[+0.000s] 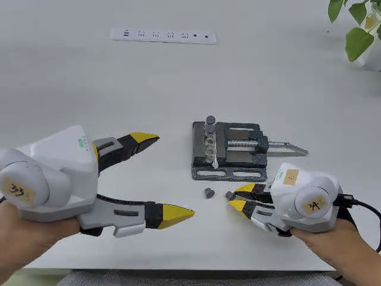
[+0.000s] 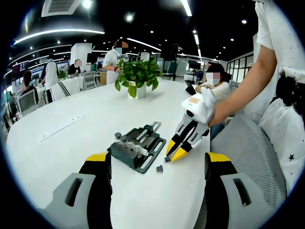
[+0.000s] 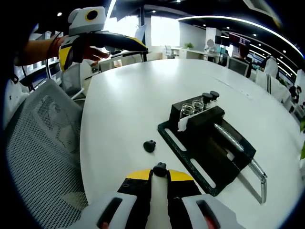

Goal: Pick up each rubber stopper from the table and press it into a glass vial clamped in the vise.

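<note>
Right claw (image 1: 237, 197) clamped on one rubber stopper (image 3: 159, 168); left claw (image 1: 174, 174) spread wide.
Light and squashy, I reckon; I'd pinch its broad head.

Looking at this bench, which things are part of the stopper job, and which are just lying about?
Job:
vise
glass vials
loose stopper on the table
second stopper pinched in the right gripper
open left gripper

Lying about:
power strip
plant

Bright, even light; warped fisheye edges.
</note>
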A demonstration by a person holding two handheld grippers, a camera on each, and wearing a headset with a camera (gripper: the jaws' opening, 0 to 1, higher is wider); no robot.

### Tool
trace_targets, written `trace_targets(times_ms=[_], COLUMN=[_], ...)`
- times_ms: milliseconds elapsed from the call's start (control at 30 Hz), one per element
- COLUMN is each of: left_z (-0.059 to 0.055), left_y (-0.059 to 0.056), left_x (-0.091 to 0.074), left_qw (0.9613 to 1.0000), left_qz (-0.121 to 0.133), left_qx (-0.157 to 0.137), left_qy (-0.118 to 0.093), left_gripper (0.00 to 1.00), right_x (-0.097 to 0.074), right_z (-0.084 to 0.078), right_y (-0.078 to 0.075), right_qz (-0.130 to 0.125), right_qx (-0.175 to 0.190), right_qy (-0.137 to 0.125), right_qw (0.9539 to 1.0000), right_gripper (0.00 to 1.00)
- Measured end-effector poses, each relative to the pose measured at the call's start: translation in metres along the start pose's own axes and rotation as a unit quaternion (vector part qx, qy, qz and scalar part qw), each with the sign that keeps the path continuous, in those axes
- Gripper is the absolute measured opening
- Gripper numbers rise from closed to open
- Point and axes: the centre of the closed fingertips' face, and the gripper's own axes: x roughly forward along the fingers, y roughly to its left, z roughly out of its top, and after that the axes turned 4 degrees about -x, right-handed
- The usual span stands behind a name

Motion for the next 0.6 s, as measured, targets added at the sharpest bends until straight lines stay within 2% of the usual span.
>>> trace_targets(times_ms=[333, 600], left_z=[-0.0010, -0.0009], left_y=[-0.0002, -0.0026], left_x=[-0.0008, 0.0004], left_qw=[1.0000, 1.0000], left_qz=[-0.001, -0.004], left_qx=[-0.002, -0.002], left_qy=[0.000, -0.001], left_gripper=[0.79, 0.79], right_x=[0.0020, 0.0024], right_z=[0.0003, -0.0001], right_y=[0.0004, -0.0015], right_qz=[-0.010, -0.025], right_qx=[0.013, 0.022], right_qy=[-0.002, 0.000], right_qw=[0.9999, 0.9995], right_gripper=[0.10, 0.08])
